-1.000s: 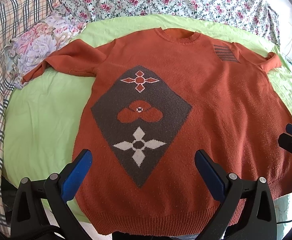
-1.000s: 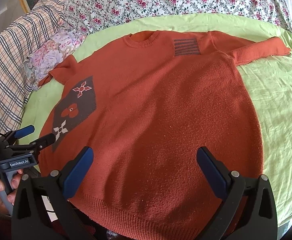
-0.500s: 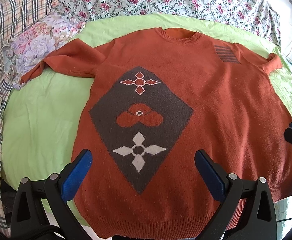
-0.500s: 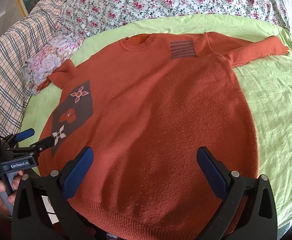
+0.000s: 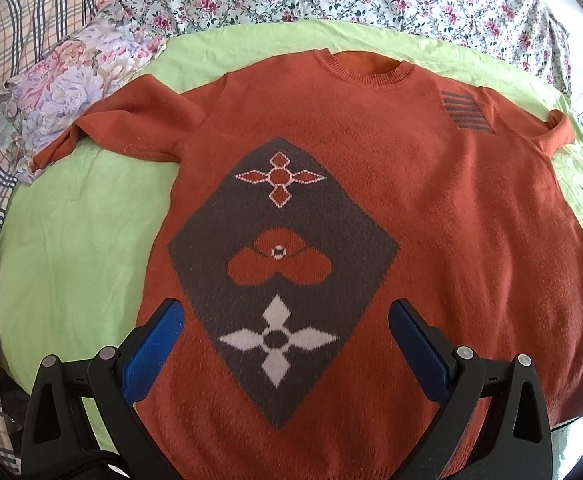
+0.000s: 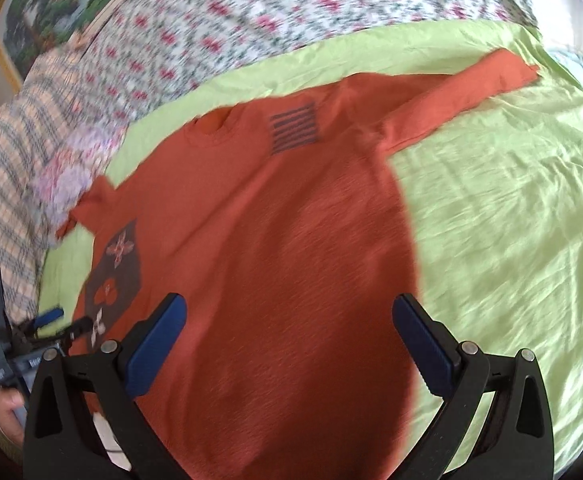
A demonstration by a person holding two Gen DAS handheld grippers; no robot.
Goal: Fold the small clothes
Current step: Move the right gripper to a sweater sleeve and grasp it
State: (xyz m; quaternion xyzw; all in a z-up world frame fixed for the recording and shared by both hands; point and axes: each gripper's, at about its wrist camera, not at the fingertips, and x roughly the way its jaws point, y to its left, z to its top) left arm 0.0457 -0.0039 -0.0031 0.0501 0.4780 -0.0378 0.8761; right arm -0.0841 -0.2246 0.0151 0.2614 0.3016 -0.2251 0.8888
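- Left gripper (image 5: pixel 285 312) hung above the lower front of the orange sweater (image 5: pixel 431 208), its blue-padded jaws spread wide with nothing between them, probably so that either the hem or a side edge could be picked next.
- Right gripper (image 6: pixel 289 312) was likewise wide apart and empty, over the plain half of the knit; its view was smeared by motion, so fine detail there could not be read.
- Lying face up and spread flat on the green sheet (image 5: pixel 71 248), the sweater had its collar (image 5: pixel 365 74) pointing away and both sleeves out sideways, a layout that seemed meant to make the first fold easy.
- On the far side, the right sleeve (image 6: pixel 471 96) stretched long and straight, while the left sleeve (image 5: pixel 131 128) ran toward a floral pillow (image 5: pixel 71 84) and its cuff seemed to reach it.
- Fabric looked like a fuzzy, thick knit with ribbing at the collar; it would likely drape heavily and hold a crease poorly.
- A dark grey diamond panel (image 5: pixel 283 264) with flower motifs sat on one half of the chest, and a small striped patch (image 5: pixel 467 114) near the opposite shoulder.
- No fold appeared to be started.
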